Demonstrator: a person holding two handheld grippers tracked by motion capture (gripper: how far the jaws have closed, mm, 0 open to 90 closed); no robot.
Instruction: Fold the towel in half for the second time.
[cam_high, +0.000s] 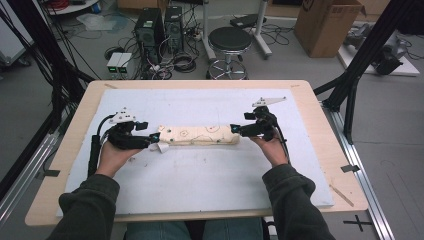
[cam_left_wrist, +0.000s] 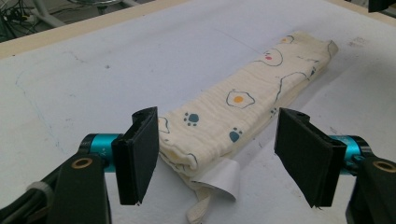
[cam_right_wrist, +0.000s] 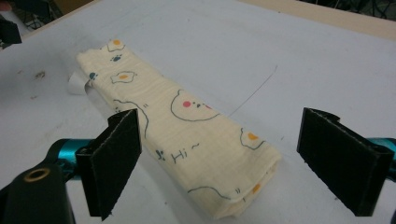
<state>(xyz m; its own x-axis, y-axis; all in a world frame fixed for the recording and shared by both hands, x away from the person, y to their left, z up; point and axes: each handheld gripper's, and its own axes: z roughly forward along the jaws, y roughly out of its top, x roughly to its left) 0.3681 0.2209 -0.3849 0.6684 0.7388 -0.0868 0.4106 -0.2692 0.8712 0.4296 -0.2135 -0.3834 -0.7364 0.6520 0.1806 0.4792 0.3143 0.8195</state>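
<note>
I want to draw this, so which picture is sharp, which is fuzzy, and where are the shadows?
Left gripper view: the folded cloth looks sharp, paw prints clear, with a soft shadow along its right edge. Right gripper view: sharp too, the cloth's "Hi" readable, the table evenly lit. High view: smaller and fuzzier, the cloth's drawings hard to make out; no strong glare.

A black round stool (cam_high: 229, 39) stands at top centre, two computer towers (cam_high: 159, 27) to its left amid tangled cables (cam_high: 180, 62). A cardboard box (cam_high: 327, 25) sits upper right. A white mat (cam_high: 200, 175) covers the wooden table (cam_high: 75, 130).
</note>
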